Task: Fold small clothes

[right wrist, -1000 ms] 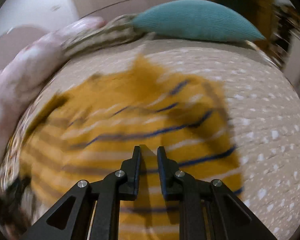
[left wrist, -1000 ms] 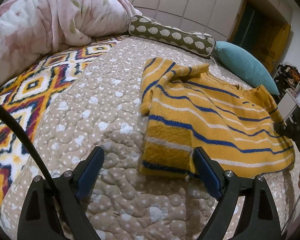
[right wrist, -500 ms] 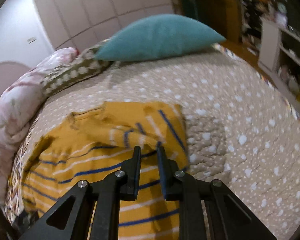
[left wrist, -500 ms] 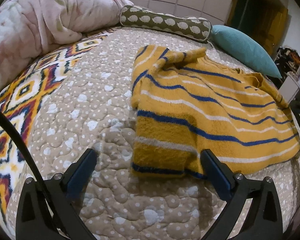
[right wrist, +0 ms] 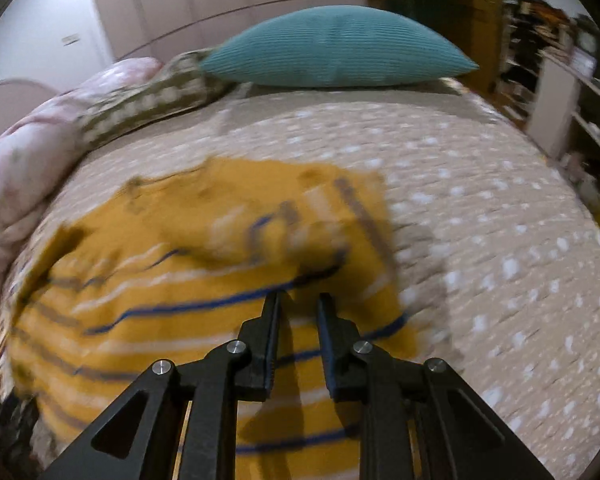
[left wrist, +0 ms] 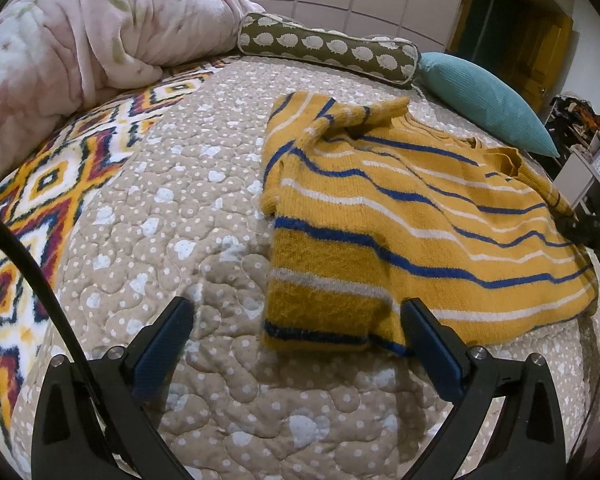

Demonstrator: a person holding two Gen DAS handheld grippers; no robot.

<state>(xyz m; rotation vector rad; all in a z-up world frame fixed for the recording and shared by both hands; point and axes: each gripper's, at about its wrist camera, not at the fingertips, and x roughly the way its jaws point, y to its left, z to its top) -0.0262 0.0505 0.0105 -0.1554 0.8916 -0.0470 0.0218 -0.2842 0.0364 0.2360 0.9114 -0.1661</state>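
My left gripper point(left wrist: 296, 332) has its fingers spread wide, with nothing between them. It hangs low over the quilted bedspread point(left wrist: 148, 216), and its right fingertip point(left wrist: 420, 320) sits at the near hem of the sweater point(left wrist: 400, 216). I judge this stance suits a pinch on the hem corner: the wide gap lets one finger pass under the fabric edge and one over it.

My right gripper point(right wrist: 298, 300) has its fingers drawn close, with a narrow gap between them. No cloth shows in that gap. The right wrist view is blurred, so I cannot tell whether the tips touch the knit below them. They point across the sweater toward its far side.

The sweater, yellow with blue and white stripes, lies mostly flat on the bedspread. Its left sleeve is folded across the body near the far end, forming a raised ridge. The neck opening faces the teal pillow point(right wrist: 336, 52). A patterned bolster point(left wrist: 328, 52) and a pink duvet point(left wrist: 80, 36) lie at the head of the bed, apart from the garment.

Assessment: folding is at an early stage. One sleeve appears turned in; the body is not yet folded over. The knit looks thick and soft, so a shallow pinch may slip.
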